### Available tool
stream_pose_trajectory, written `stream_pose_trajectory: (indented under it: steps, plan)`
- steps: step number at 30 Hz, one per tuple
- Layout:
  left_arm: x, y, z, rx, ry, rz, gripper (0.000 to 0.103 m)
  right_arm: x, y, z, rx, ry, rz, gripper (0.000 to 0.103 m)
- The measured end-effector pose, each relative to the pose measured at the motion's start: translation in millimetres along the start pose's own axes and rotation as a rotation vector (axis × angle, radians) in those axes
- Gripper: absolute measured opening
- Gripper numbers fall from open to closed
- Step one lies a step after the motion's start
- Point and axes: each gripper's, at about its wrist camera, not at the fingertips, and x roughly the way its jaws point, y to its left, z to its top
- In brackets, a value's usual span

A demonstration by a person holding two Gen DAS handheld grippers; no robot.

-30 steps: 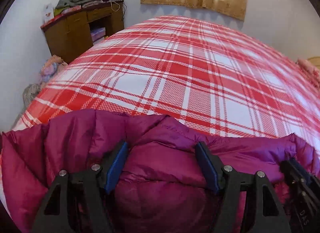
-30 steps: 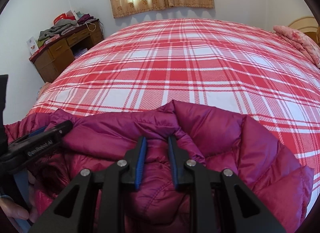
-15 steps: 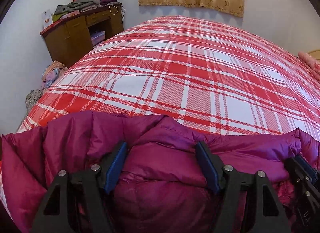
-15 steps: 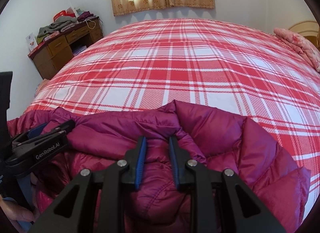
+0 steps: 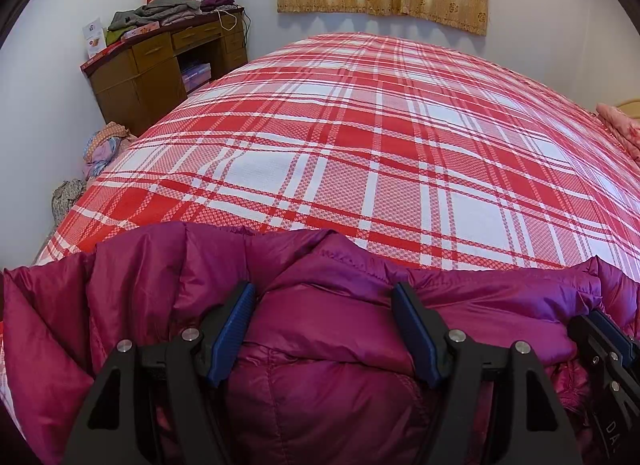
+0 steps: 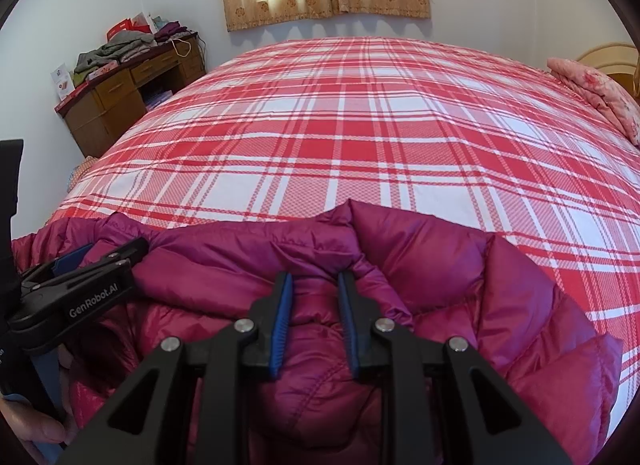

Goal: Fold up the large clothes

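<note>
A magenta puffer jacket point(image 5: 332, 345) lies bunched at the near edge of the bed; it also shows in the right wrist view point(image 6: 460, 285). My left gripper point(image 5: 324, 301) stands wide open, its blue pads on either side of a padded fold. My right gripper point(image 6: 316, 285) is shut on a narrow fold of the jacket near the collar. The left gripper also shows at the left of the right wrist view point(image 6: 92, 277), and the right gripper at the lower right of the left wrist view point(image 5: 604, 337).
The jacket rests on a bed with a red and white plaid cover point(image 5: 380, 153). A wooden desk point(image 5: 160, 65) piled with clothes stands at the far left wall. A pink pillow point(image 6: 600, 97) lies at the right. Clothes point(image 5: 100, 145) lie on the floor by the desk.
Both views have shifted slightly back and up from the bed. The left gripper stays open and the right stays closed on the fold.
</note>
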Motion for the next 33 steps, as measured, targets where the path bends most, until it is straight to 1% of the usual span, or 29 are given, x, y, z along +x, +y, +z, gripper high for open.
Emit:
stream_pose_trajectory:
  steps: [6, 10, 12, 13, 14, 18, 21, 22, 23, 25, 26, 27, 29, 31, 33]
  plan:
    - [0, 0, 0, -0.001, -0.001, -0.001, 0.071, 0, 0, 0, 0.001, -0.001, 0.000, 0.025]
    - [-1, 4, 1, -0.024, -0.002, -0.031, 0.071, 1, -1, 0, 0.007, -0.003, 0.005, 0.025]
    - [-7, 2, 2, -0.009, 0.010, -0.025, 0.071, 2, -2, 0, 0.011, -0.003, 0.008, 0.025]
    - [-15, 2, 1, 0.006, 0.021, -0.030, 0.071, 3, -2, 1, 0.012, -0.002, 0.009, 0.025]
    - [-31, 5, -2, 0.008, 0.020, -0.060, 0.071, 3, -2, 1, 0.011, -0.001, 0.007, 0.025]
    - [-96, 30, -21, -0.034, -0.022, -0.218, 0.071, 3, 3, 2, -0.018, 0.009, -0.024, 0.025]
    - [-151, 63, -43, -0.034, -0.054, -0.249, 0.071, -4, 9, 3, -0.059, 0.033, -0.079, 0.026]
    - [-165, 73, -50, -0.031, -0.067, -0.256, 0.071, -11, 10, 2, -0.063, 0.034, -0.083, 0.026]
    - [-182, 86, -60, -0.027, -0.084, -0.263, 0.071, -23, 10, 1, -0.056, 0.023, -0.070, 0.027]
    - [-214, 111, -82, -0.027, -0.110, -0.265, 0.071, -57, 5, -8, -0.010, -0.024, -0.001, 0.027]
    - [-225, 123, -94, -0.028, -0.114, -0.261, 0.071, -82, -1, -17, 0.022, -0.045, 0.032, 0.028]
    - [-236, 137, -109, -0.034, -0.111, -0.243, 0.071, -97, -6, -23, 0.041, -0.055, 0.044, 0.030]
    - [-251, 161, -134, -0.046, -0.109, -0.226, 0.071, -141, -22, -46, 0.089, -0.090, 0.077, 0.031]
    - [-263, 183, -157, -0.064, -0.107, -0.201, 0.071, -177, -35, -67, 0.105, -0.119, 0.093, 0.032]
    - [-272, 200, -180, -0.101, -0.108, -0.172, 0.071, -221, -54, -95, 0.107, -0.151, 0.074, 0.037]
